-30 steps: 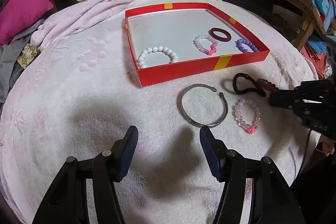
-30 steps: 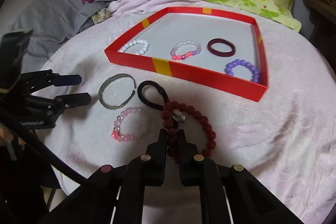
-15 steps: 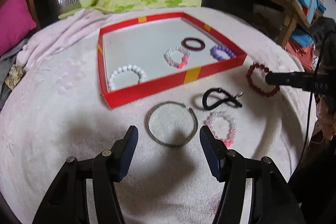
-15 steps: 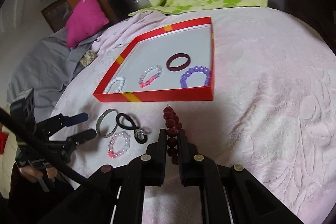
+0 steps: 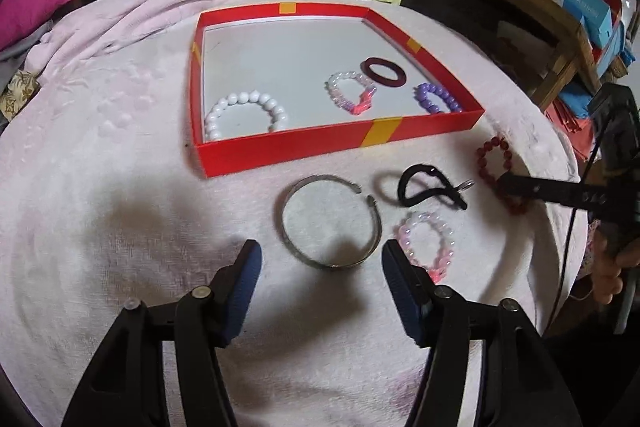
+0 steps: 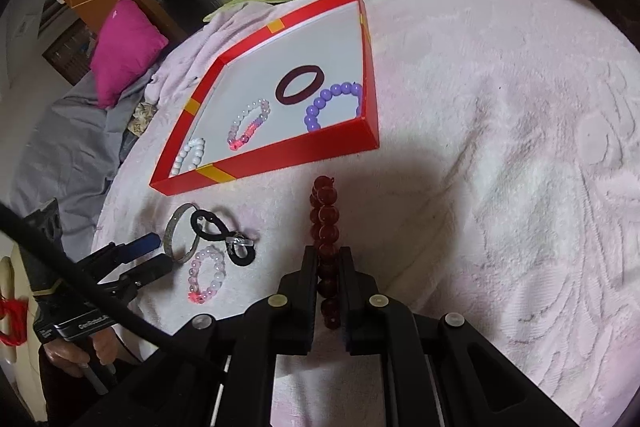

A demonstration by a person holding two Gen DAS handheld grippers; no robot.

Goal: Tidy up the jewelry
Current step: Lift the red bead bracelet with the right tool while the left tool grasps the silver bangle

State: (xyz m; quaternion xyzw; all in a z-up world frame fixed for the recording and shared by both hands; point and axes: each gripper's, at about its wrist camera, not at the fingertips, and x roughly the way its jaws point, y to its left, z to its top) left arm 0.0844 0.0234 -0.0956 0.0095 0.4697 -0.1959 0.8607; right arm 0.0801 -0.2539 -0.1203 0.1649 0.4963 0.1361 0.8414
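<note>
Right hand-held gripper (image 6: 328, 267) pinches red bead bracelet (image 6: 325, 219) aloft, level.

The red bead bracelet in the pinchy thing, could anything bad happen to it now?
Maybe. The right gripper pinches the red bead bracelet by only a few beads, so it might slip and drop onto the pink blanket. It hangs outside the red box, near the front wall, so a low carry might snag there. Inside, it could land on the purple bracelet.
</note>
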